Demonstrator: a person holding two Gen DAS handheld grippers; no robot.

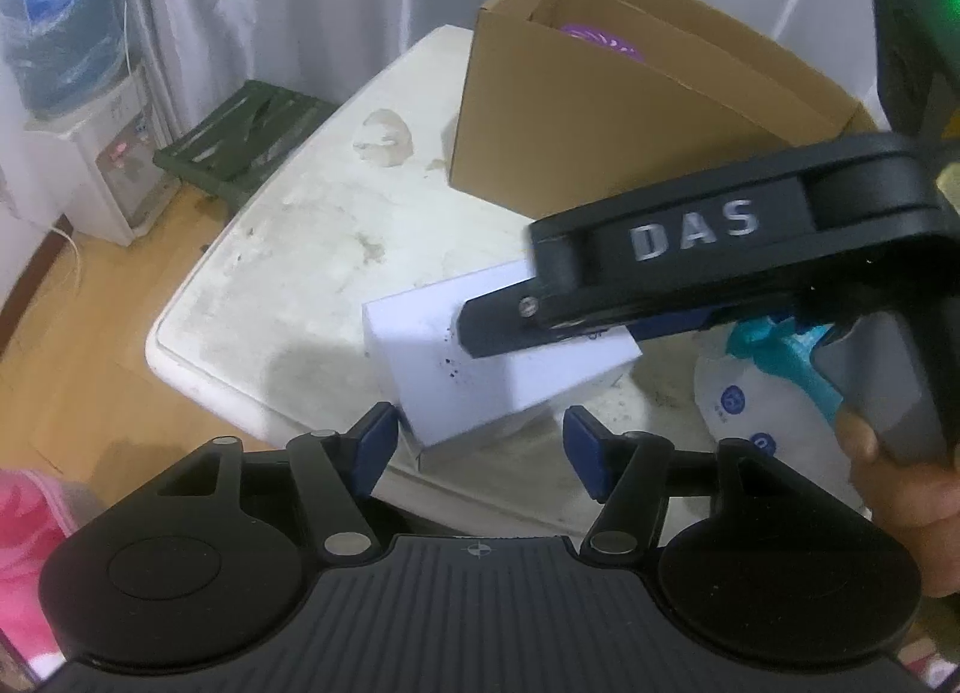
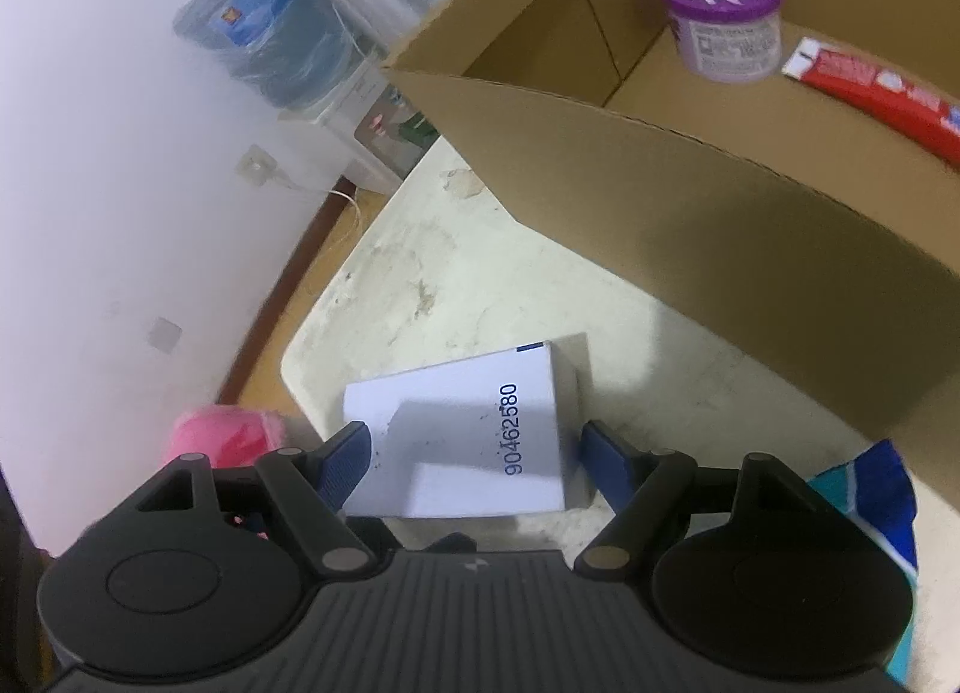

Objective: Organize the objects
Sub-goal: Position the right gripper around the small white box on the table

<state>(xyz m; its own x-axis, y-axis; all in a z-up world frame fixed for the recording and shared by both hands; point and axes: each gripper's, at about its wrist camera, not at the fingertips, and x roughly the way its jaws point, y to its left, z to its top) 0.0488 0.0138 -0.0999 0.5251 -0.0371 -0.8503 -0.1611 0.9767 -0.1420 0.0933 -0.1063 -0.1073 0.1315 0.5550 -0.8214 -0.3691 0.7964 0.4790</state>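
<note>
A white box (image 1: 480, 369) printed with the number 90462580 lies on the white table (image 1: 288, 249), also in the right wrist view (image 2: 468, 441). My right gripper (image 2: 474, 465) is open, its blue pads on either side of the box; from the left wrist view it reaches in over the box (image 1: 510, 321). My left gripper (image 1: 480, 453) is open and empty just in front of the box. An open cardboard box (image 2: 690, 201) stands behind, holding a purple-lidded jar (image 2: 723, 15) and a red tube (image 2: 876, 93).
A white and teal pouch (image 1: 762, 393) lies on the table to the right, blue and teal in the right wrist view (image 2: 870, 501). A water dispenser (image 1: 78, 93) and a green stool (image 1: 240, 147) stand on the floor beyond the table. Something pink (image 2: 222, 435) sits below the table edge.
</note>
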